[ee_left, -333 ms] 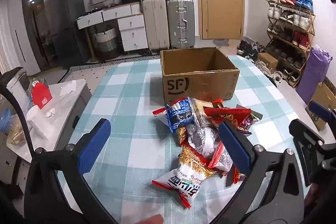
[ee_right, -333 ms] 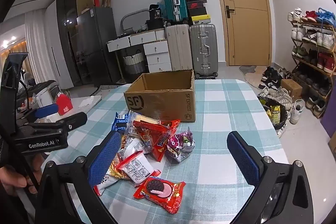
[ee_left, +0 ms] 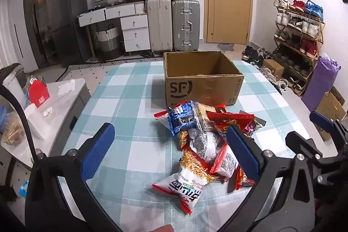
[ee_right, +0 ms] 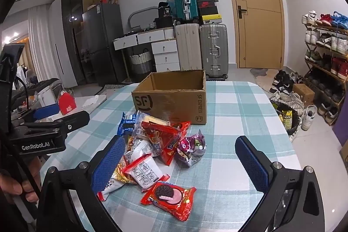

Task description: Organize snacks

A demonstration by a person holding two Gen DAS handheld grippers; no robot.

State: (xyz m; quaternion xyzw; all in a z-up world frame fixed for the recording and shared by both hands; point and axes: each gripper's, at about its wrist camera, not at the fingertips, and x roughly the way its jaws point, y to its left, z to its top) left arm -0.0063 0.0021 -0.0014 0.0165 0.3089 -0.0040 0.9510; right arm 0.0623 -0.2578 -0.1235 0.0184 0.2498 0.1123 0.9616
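Checked cloth covers the table [ee_right: 239, 105] under us, and since a moment ago little has changed: both our grippers, the left gripper [ee_left: 169, 149] and the right gripper [ee_right: 180, 164], stay spread wide and empty over the snack pile [ee_right: 156, 145], so we judge sorting has not begun. Outward, the crinkled red, blue and white packets lie heaped just in front of the open cardboard box [ee_right: 174, 99], its visible inside bare.
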